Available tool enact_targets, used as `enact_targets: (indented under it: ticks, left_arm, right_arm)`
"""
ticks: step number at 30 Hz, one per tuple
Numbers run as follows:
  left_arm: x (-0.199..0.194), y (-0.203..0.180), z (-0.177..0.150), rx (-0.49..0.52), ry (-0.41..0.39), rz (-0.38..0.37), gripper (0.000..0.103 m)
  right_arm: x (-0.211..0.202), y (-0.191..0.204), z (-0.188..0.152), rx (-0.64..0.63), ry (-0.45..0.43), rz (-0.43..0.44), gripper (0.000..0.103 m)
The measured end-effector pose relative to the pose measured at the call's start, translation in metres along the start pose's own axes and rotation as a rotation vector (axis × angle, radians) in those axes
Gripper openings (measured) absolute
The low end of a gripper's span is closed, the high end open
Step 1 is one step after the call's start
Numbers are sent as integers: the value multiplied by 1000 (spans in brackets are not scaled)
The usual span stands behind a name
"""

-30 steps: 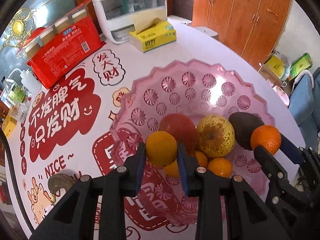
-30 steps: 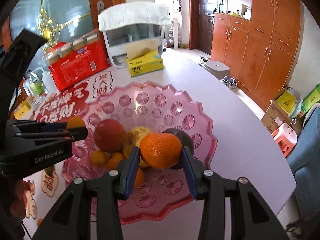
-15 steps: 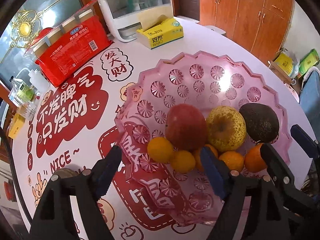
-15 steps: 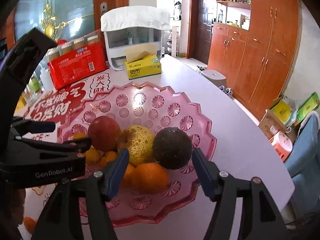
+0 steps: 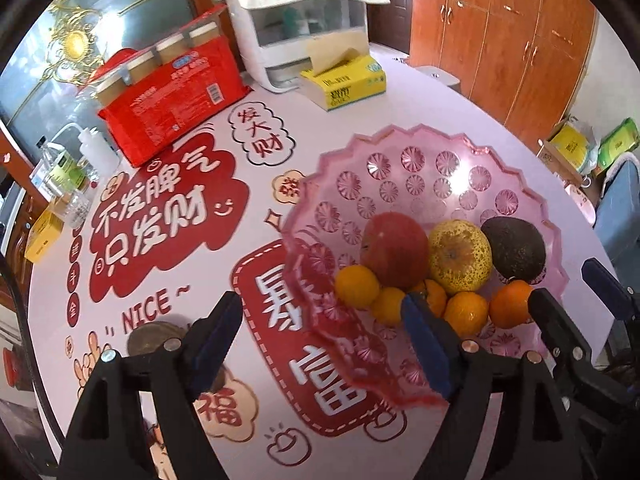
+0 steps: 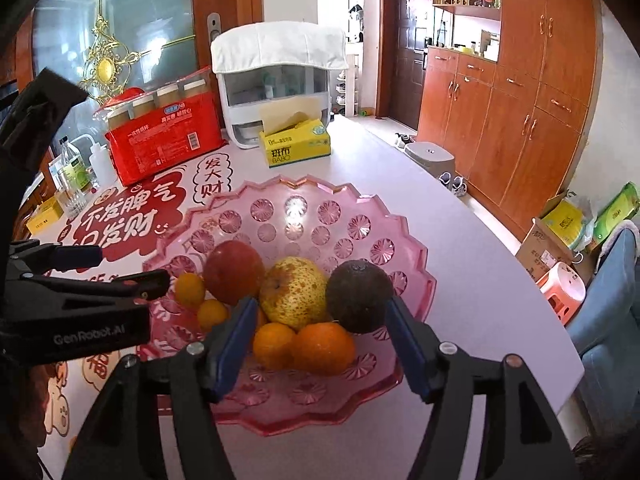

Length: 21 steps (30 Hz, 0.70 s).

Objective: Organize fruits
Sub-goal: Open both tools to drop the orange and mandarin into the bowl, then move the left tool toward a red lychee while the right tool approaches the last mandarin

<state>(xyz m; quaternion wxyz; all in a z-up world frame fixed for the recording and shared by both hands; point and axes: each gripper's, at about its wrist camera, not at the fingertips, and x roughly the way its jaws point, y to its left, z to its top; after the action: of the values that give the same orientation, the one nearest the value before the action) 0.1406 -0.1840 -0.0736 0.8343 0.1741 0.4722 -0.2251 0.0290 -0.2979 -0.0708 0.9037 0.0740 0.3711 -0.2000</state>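
With both grippers' jaws wide and empty above the pink bowl (image 6: pixel 412 280), a clean retreat is wanted — the left gripper (image 5: pixel 320 340) and right gripper (image 6: pixel 320 336) lifted clear, the oranges (image 6: pixel 324 346) left unnudged.

Your left view looks steeply down, close over the bowl (image 5: pixel 400 148) from its left; your right view sits lower, facing the cabinets (image 6: pixel 520 120) (both share bowl and table (image 6: pixel 460 240)).

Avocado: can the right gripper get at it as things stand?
Probably yes. The avocado sits at the near right of the pink bowl, uncovered, just ahead of the open right gripper; only the pear crowds it.
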Motion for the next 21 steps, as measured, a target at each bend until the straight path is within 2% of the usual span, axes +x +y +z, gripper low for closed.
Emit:
enact_targets:
  ticks: [4,12,16,21]
  left_arm:
    - [-29,23,-5,-11,-39,1,86]
    - [-86,90,-25,-48,-108,16,88]
    - [-105,122,-40,-67,-131,47,91]
    - [-114,165,-63,-107,-121,73,91]
  right_arm:
    - [-19,10,5,-4,-13,-7,67]
    - [-58,51,11,-30,-25,13,66]
    - [-74,75,9,-37,-28,53,66]
    - [-82,107,2,-74,-18,100,66]
